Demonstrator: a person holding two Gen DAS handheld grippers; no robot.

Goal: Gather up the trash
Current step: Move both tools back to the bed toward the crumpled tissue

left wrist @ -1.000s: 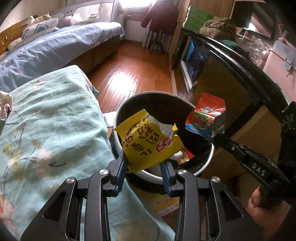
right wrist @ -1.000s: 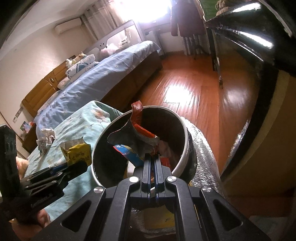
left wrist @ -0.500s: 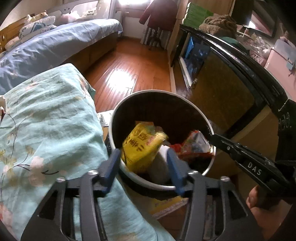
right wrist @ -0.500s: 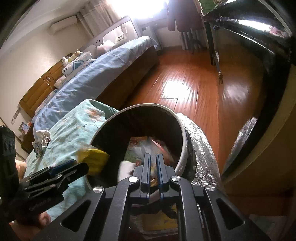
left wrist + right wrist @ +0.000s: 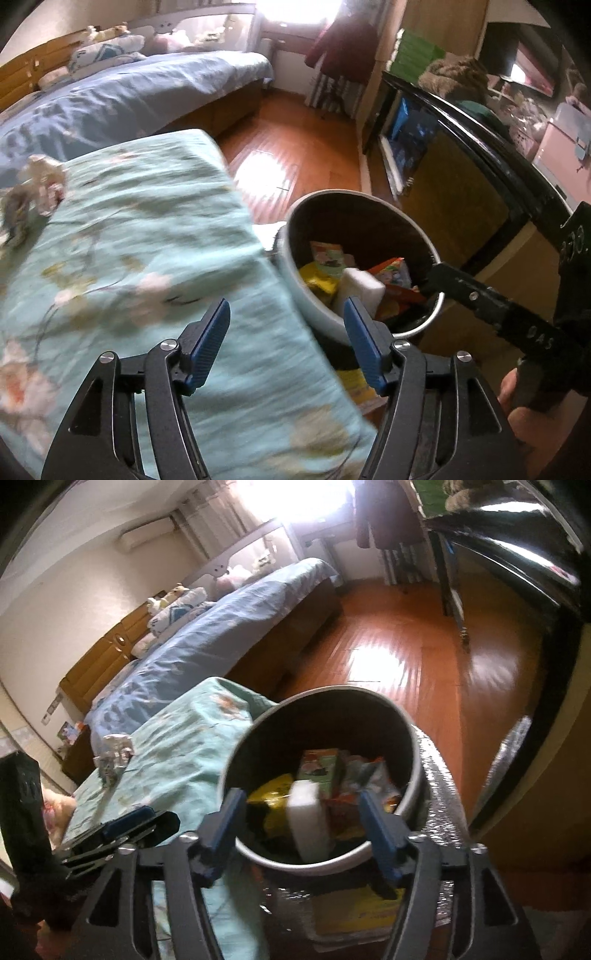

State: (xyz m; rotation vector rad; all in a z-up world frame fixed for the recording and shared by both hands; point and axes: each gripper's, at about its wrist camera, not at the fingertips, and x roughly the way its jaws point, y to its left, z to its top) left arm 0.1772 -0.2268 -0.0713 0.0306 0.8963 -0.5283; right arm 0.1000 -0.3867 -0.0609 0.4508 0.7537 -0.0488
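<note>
- Bedroom with a sunlit wooden floor [image 5: 399,653], a bed under a blue cover [image 5: 122,92] on the far side, and a dark glossy cabinet [image 5: 461,155] along the right
- Up close there's a surface draped in a teal flowered cloth [image 5: 140,251], and the round trash bin [image 5: 306,295] stands right against its edge
- Big change from a second ago: the yellow wrapper [image 5: 317,282] is out of the left tongs and lying down in the bin, and the red-and-orange wrapper [image 5: 391,273] the right tongs were pinching is in there too
- Left gripper [image 5: 286,345] now gapes wide with nothing between its blue pads, sitting over the cloth's edge near the bin rim
- Right gripper [image 5: 301,832] has spread wide as well, empty, poised over the bin's near rim
- Also in the bin: a white block [image 5: 308,823] and a green-printed packet [image 5: 319,768]
- One crumpled bit of pale litter [image 5: 35,192] sits on the cloth, well apart from the bin
- A silver foil mat [image 5: 439,812] lies under the bin, a yellow packet [image 5: 365,912] beside its base
</note>
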